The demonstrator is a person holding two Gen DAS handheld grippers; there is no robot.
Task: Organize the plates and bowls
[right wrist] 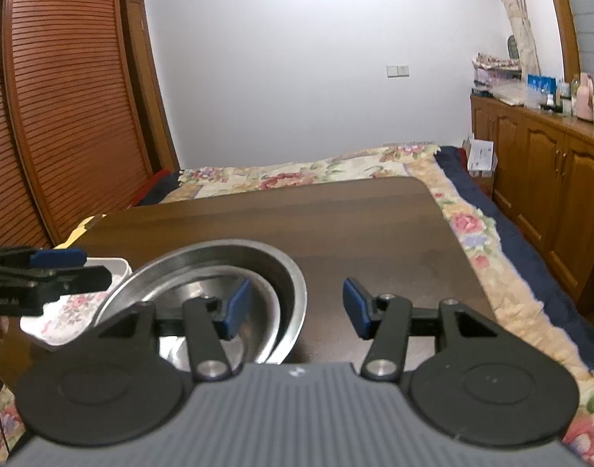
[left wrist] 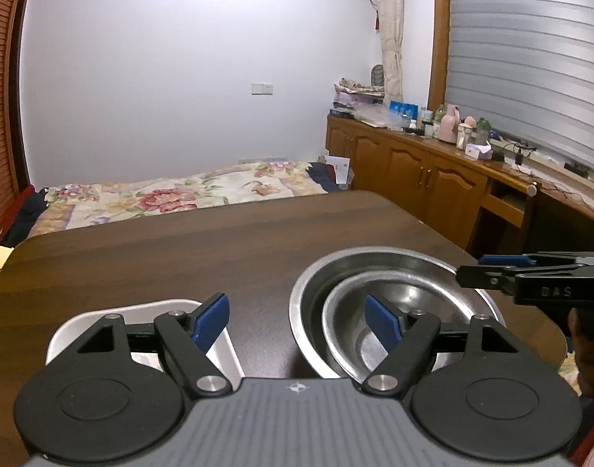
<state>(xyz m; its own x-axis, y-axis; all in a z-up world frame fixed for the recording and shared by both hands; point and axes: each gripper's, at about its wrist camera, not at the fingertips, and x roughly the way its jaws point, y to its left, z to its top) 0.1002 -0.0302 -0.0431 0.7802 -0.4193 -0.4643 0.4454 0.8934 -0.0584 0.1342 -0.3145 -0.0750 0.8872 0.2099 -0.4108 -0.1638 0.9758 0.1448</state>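
A large steel bowl point(left wrist: 336, 268) sits on the dark wooden table point(left wrist: 180, 257) with a smaller steel bowl point(left wrist: 347, 311) nested inside it. A white rectangular plate point(left wrist: 149, 313) lies to its left. My left gripper point(left wrist: 297, 323) is open and empty, hovering above the gap between plate and bowls. My right gripper point(right wrist: 297, 307) is open and empty over the large bowl's point(right wrist: 203, 260) right rim; the small bowl point(right wrist: 227, 284) and the floral-patterned plate point(right wrist: 71, 311) show there too. Each gripper shows side-on in the other's view, the right one point(left wrist: 468, 272) and the left one point(right wrist: 98, 268).
A bed with a floral quilt point(left wrist: 172, 194) lies beyond the table's far edge. Wooden cabinets point(left wrist: 433, 179) with clutter on top run along the right. A slatted wooden wardrobe point(right wrist: 63, 97) stands on the left. The far half of the table is bare wood.
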